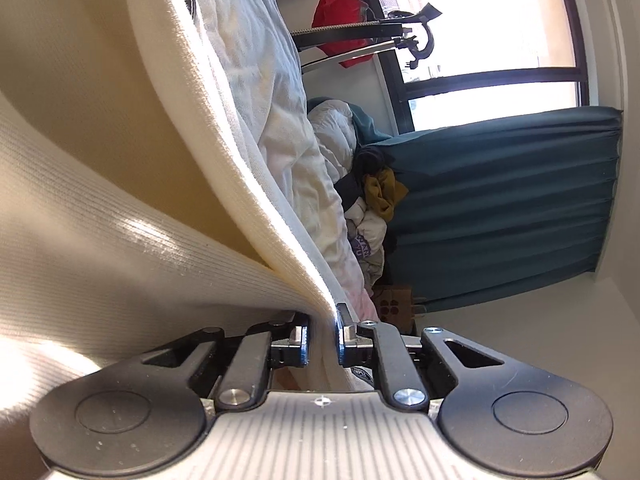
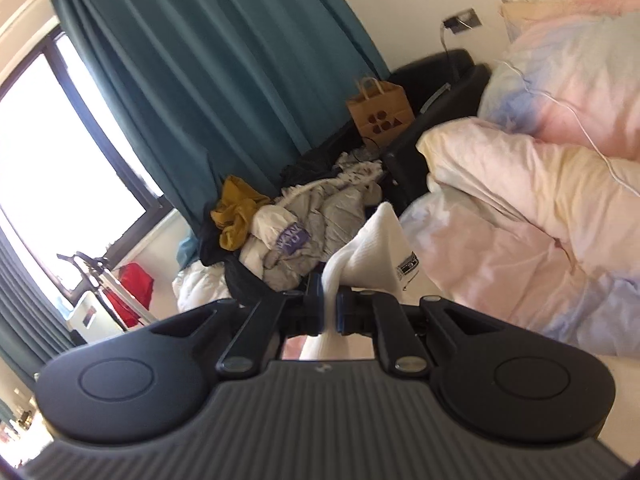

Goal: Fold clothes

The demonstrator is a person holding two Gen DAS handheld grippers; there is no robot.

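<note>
Both grippers clamp the same cream ribbed garment (image 1: 100, 240) — left gripper (image 1: 322, 338) pinches a doubled hem edge, right gripper (image 2: 329, 308) bites a bunched corner near its label. The garment hangs in the air above the pastel duvet (image 2: 520, 240), well apart from the laundry pile (image 2: 288, 232) by the teal curtain (image 2: 224, 72). Risk, as I judge it: the right grip looks shallow — a tug could slip the corner free, or uneven tension could skew the fold.

Left view rolled sideways; both share clothes pile (image 1: 372, 200) (image 2: 280, 236).
</note>
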